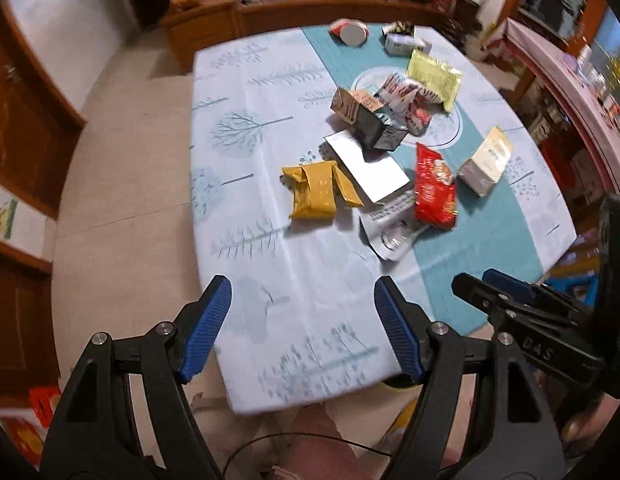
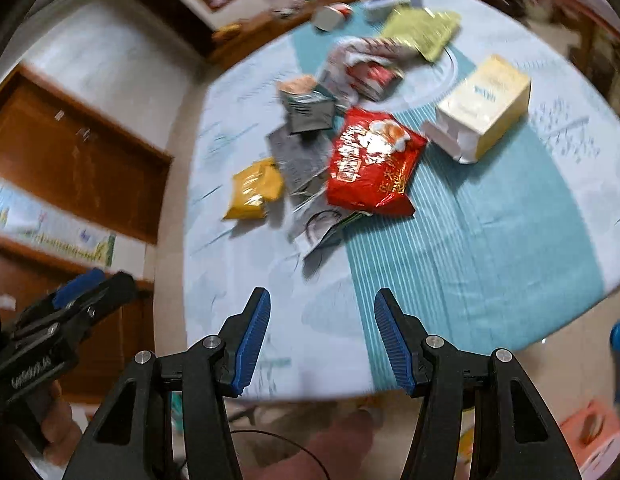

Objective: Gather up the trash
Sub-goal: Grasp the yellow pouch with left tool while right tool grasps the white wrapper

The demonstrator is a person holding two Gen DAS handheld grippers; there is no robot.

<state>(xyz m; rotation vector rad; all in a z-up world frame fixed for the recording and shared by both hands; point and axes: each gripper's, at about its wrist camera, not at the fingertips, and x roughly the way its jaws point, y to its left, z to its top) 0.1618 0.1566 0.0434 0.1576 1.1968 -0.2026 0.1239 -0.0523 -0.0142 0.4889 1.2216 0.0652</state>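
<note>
Both claws, left (image 1: 302, 300) and right (image 2: 320, 314), agape, empty; red packet (image 2: 370, 160) beyond.

Motion blur smears the red snack bag's (image 2: 372, 162) print beyond reading.

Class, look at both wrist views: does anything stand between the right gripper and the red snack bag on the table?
Nothing visible does. The right gripper, jaws open, faces the red snack bag across bare light-blue patterned tablecloth. A crumpled silver wrapper lies partly under the bag's near edge, left of the straight path.
</note>
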